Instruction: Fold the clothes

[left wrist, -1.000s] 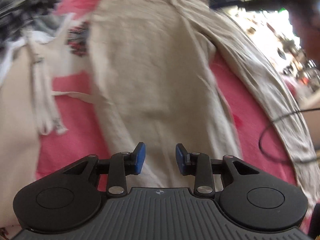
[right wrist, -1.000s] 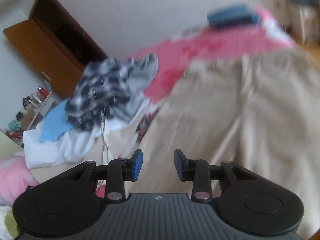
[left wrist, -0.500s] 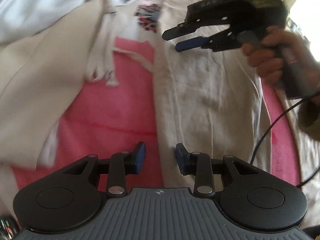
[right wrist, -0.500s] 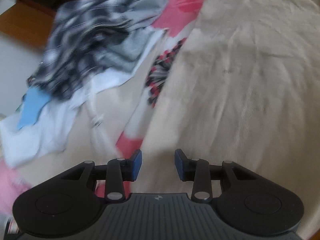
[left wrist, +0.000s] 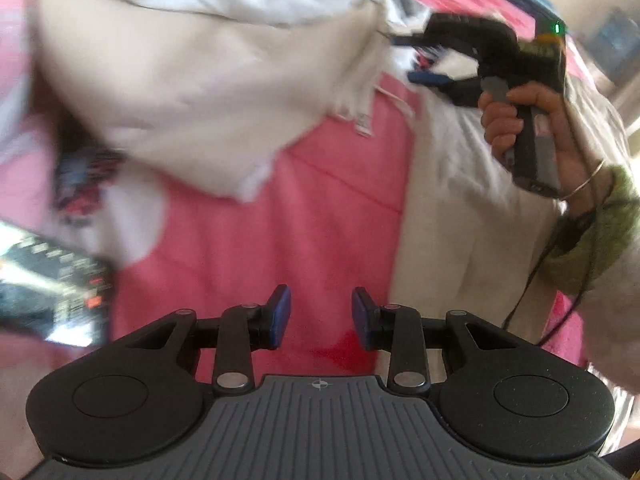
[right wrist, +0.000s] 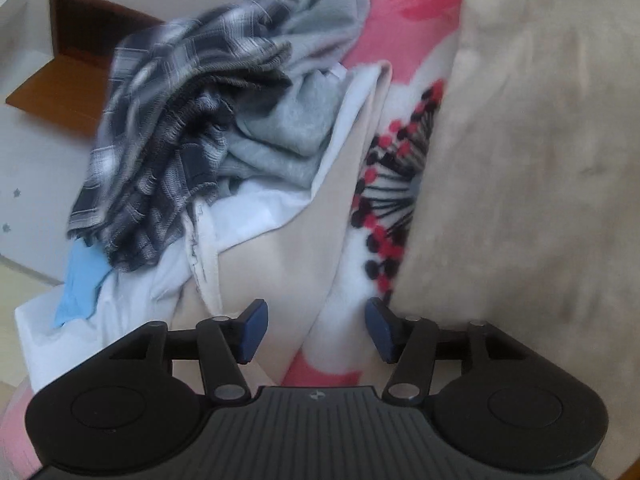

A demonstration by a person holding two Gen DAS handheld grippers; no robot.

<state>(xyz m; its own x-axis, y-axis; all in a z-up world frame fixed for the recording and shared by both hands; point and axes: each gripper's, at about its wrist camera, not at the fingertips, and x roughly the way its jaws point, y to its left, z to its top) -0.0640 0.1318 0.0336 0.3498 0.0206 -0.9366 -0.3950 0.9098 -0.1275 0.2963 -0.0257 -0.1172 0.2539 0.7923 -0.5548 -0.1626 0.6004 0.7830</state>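
Several garments are spread over a pink bedcover (left wrist: 304,216) printed with a spray of red and black dots (right wrist: 394,196). The largest piece is a beige garment (right wrist: 520,160) of soft, faintly napped cloth, laid flat along the right side of the right wrist view; its long left edge runs just beside the dotted print. Next to it lies a cream cloth (left wrist: 192,92), smooth in the body and frayed into a fringe at one end, with a strip of bare pink cover left open between the two. Behind the cream cloth a heap is piled — a dark plaid shirt (right wrist: 172,140) with a coarse weave, a grey fleecy garment (right wrist: 296,120) under it, white cloth (right wrist: 256,216) and a scrap of light blue fabric (right wrist: 80,284) below. A brown wooden door (right wrist: 72,76) is seen behind the heap.

The left gripper (left wrist: 320,318) is held over bare pink cover at the beige garment's edge, its blue pads a narrow gap apart with nothing between them. The right gripper (right wrist: 316,330) — gripped by a hand (left wrist: 532,128) in a green knitted cuff (left wrist: 596,236) — is aimed at the gap between cream cloth and beige garment; its jaws are opening, and no cloth is pinched by the pads. A black cable (left wrist: 532,280) trails from the wrist.
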